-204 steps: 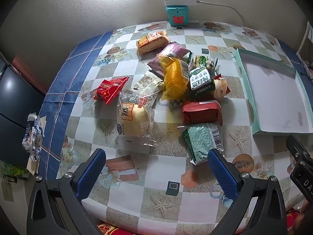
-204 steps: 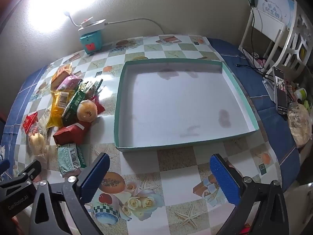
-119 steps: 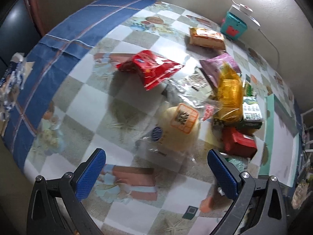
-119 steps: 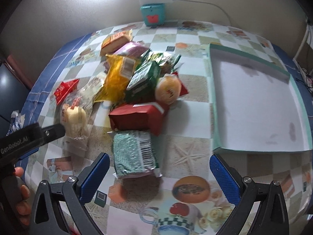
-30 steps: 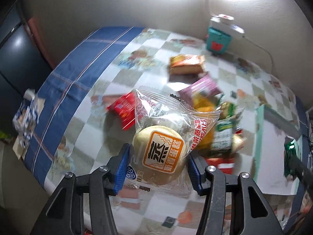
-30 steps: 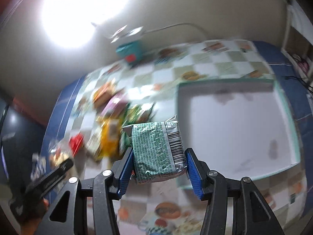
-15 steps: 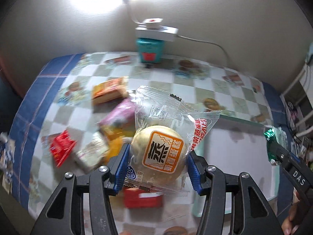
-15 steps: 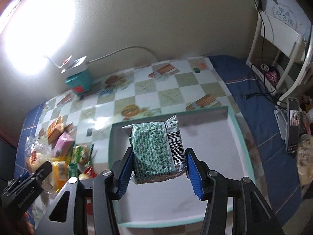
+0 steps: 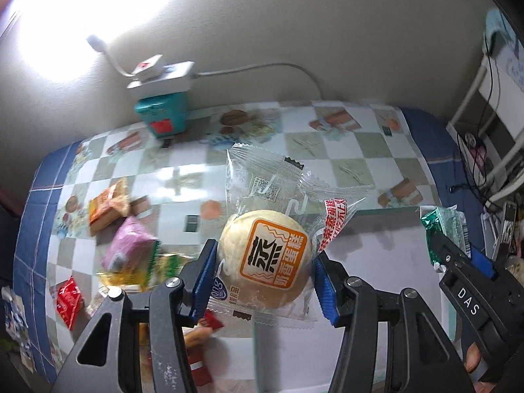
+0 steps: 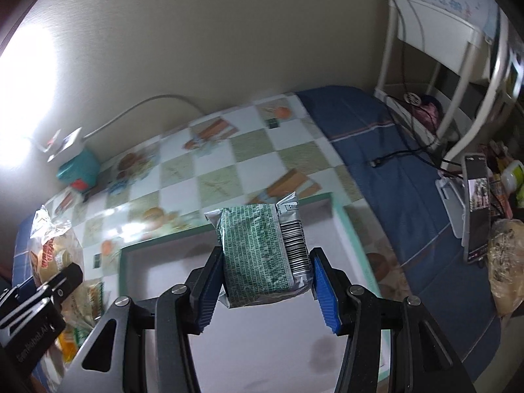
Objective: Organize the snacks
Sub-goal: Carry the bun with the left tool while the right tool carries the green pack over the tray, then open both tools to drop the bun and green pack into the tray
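Beige wall (image 9: 294,16), bright lamp glare (image 9: 82,16), white shelf (image 10: 458,49)

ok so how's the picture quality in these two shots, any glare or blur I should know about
Left wrist view: a blown-out lamp glare whitens the wall upper left; the snack pile is motion-smeared, while the bun packet in the left claw stays sharp. Right wrist view: glare at the left edge, tablecloth blurred, green packet crisp, fisheye bending the white rack.

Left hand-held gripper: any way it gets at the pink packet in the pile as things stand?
Probably not yet. The left hand-held gripper is shut on the bun packet, so its jaws are full; the pink packet lies off to its left, apparently uncovered.
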Demonstrator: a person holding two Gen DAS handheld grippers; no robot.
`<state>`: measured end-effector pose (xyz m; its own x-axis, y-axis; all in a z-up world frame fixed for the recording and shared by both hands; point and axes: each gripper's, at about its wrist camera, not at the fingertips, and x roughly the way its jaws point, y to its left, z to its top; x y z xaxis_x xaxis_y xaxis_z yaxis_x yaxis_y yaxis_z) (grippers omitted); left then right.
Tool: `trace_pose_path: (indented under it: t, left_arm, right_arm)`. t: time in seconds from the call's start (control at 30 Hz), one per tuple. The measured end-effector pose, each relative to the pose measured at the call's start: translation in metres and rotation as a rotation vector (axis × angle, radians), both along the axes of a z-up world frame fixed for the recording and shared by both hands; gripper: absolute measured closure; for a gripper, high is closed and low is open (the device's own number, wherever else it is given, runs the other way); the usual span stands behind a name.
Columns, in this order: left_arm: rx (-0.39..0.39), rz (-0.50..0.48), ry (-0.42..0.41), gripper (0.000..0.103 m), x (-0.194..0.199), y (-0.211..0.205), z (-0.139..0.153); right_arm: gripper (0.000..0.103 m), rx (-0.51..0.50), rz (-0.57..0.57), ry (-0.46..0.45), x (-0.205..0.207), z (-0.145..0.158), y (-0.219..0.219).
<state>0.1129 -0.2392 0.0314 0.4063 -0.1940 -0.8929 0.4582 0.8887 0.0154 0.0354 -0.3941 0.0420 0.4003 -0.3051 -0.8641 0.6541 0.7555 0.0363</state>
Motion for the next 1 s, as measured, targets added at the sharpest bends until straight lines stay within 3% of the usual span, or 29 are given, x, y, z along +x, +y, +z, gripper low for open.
trace_pose_path:
  t: [0.47, 0.6, 1.0]
  left_arm:
    - [0.062, -0.011, 0.107, 0.047, 0.000, -0.051, -0.054]
    - [0.066, 0.000, 0.157, 0.046, 0.002, -0.054, -0.068]
    - [0.084, 0.096, 0.199, 0.045, 0.012, -0.044, -0.090]
  right_arm:
    - [0.048, 0.054, -0.085, 0.071, -0.014, -0.044, -0.049]
    - [0.048, 0.079, -0.084, 0.100, -0.015, -0.060, -0.053]
    - [0.047, 0.087, -0.035, 0.169, -0.005, -0.082, -0.041]
